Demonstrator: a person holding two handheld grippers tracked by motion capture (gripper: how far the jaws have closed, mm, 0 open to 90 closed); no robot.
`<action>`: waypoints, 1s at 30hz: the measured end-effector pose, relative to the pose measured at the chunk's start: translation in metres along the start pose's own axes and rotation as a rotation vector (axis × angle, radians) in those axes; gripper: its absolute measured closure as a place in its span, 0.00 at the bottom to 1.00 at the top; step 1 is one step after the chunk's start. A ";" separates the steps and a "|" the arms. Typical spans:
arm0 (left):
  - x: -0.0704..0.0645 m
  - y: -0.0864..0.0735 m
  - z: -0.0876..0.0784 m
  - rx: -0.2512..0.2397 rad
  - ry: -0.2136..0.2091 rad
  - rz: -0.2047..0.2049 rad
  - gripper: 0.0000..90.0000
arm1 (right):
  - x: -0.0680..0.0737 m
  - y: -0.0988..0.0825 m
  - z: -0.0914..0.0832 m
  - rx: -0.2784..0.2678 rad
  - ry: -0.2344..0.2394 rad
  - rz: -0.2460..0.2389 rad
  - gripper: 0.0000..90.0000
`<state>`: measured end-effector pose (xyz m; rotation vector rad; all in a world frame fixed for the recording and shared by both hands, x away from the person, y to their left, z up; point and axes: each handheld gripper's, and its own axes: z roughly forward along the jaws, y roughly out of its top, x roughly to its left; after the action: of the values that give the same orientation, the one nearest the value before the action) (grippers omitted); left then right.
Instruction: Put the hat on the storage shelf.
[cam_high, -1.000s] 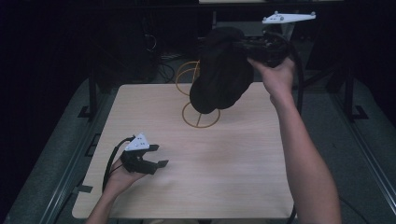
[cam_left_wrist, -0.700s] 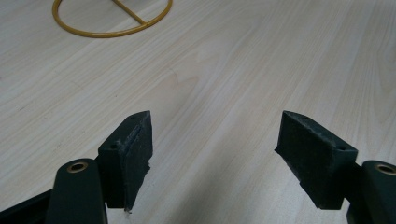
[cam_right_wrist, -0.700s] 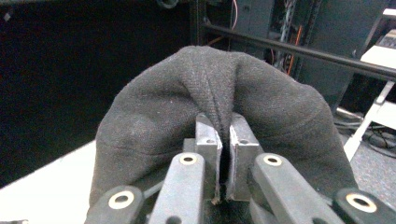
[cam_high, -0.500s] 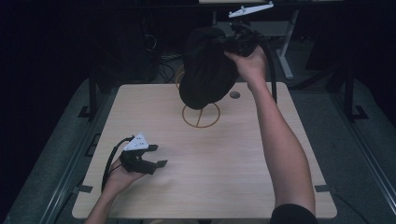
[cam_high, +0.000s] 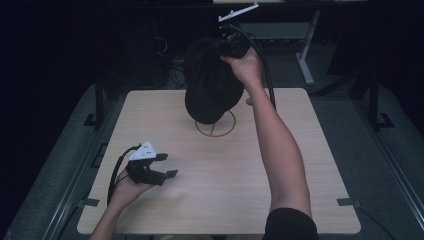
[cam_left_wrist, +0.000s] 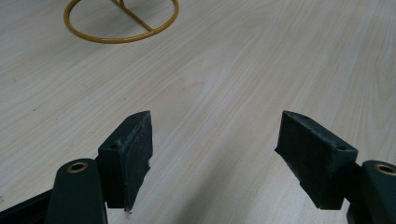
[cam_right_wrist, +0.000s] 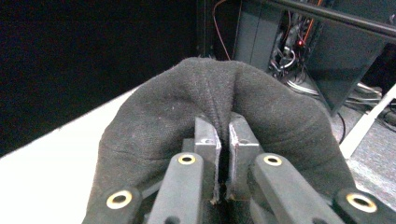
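**Right fingers clamped on black hat, left fingers spread and empty**

Right gripper (cam_right_wrist: 223, 158): right gripper view shows its fingers (cam_right_wrist: 208, 140) clenched on a pinched fold of the black hat (cam_right_wrist: 163, 121), fabric bulging around the pads. The high view adds what that view lacks: the hat (cam_high: 210, 85) hangs above the gold wire stand (cam_high: 215, 125) at the desk's 12 o'clock, brim down, hiding the stand's upper part.

Left gripper (cam_left_wrist: 215, 154): fingers (cam_left_wrist: 133, 149) released, nothing between them. Its view shows wood grain and the stand's ring base (cam_left_wrist: 121, 21) at 11 o'clock. In the high view this gripper (cam_high: 157, 172) sits low at the desk's 7 o'clock.

Desk (cam_high: 300, 165): light wood, rounded corners. Room dark; cables and frame legs behind at 12 o'clock, grey floor around.
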<state>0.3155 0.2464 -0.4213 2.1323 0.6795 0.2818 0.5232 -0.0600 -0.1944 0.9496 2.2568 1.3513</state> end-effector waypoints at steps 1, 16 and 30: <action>0.000 0.000 0.000 -0.001 -0.002 -0.006 0.29 | 0.000 0.000 0.005 0.015 -0.005 -0.005 0.94; 0.000 0.001 0.004 0.007 -0.001 -0.002 0.29 | 0.002 0.002 0.033 0.060 -0.021 -0.002 0.92; 0.000 0.002 0.005 0.007 -0.001 0.004 0.29 | 0.005 -0.010 0.063 0.162 -0.025 -0.018 0.63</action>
<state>0.3180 0.2421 -0.4229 2.1401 0.6769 0.2810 0.5532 -0.0194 -0.2330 0.9891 2.3789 1.1564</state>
